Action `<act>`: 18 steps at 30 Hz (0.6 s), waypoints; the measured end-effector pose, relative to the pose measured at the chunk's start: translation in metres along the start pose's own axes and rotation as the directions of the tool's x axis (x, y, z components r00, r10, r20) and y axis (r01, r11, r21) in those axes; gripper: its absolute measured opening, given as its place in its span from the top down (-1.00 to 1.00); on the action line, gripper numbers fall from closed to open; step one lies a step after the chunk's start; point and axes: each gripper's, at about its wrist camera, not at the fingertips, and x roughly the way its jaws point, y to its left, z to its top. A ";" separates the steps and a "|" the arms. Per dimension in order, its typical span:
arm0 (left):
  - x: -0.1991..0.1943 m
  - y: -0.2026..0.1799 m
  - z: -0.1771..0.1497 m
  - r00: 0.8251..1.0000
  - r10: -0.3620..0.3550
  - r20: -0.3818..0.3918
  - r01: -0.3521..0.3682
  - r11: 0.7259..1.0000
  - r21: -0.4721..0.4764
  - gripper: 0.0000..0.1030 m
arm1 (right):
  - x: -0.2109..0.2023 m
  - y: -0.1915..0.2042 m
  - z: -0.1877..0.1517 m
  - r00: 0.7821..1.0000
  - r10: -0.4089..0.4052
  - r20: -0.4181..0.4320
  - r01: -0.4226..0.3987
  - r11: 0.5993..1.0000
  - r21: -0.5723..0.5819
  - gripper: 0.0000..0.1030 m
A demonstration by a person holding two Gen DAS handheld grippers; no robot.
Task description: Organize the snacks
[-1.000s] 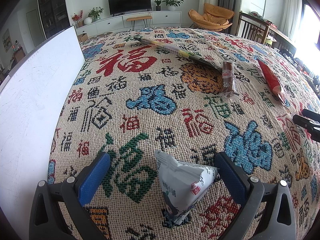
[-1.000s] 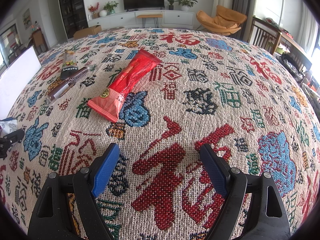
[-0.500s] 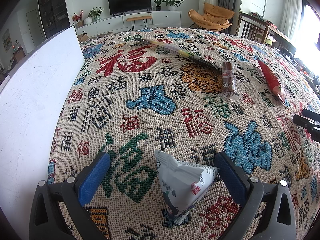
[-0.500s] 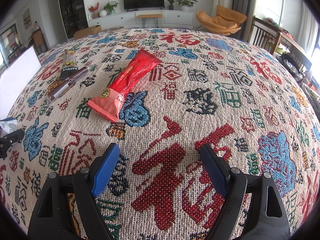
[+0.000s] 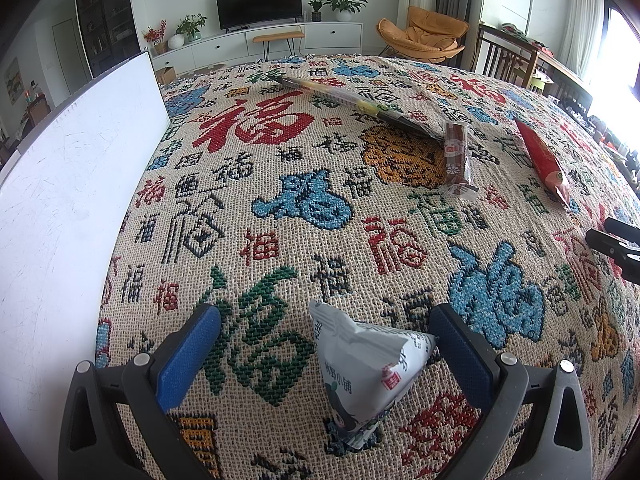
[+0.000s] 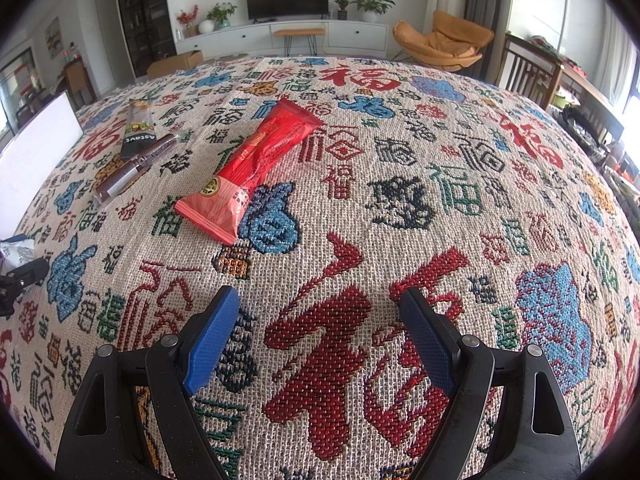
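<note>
Coarse woven cloth [image 6: 400, 160] carries a glossy red foil wrapper [image 6: 256, 160], a matt white plastic pouch [image 5: 368, 364], and smooth white board [image 5: 68, 184]; gripper pads [image 6: 210, 344] show textured blue rubber.

"What do those hand-held tools look like?"

"The left black plastic two-finger gripper [image 5: 324, 350] has triangular cut-outs, round silver screws on top, and textured blue rubber pads [image 5: 188, 356] lining its fingers."

"And the other?"

"The right black plastic two-finger gripper [image 6: 320, 340] matches: same silver screws, same blue pads [image 6: 212, 340]."
</note>
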 end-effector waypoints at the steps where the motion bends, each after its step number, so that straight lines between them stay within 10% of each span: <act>1: 0.000 0.000 0.000 1.000 0.000 0.000 0.000 1.000 0.000 -1.00 | 0.000 -0.001 0.000 1.000 0.000 0.000 0.000 1.000 0.000 -0.65; 18: 0.000 0.000 0.000 1.000 0.000 0.000 0.000 1.000 0.000 -1.00 | 0.000 0.001 0.000 1.000 0.000 0.000 0.000 1.000 0.000 -0.65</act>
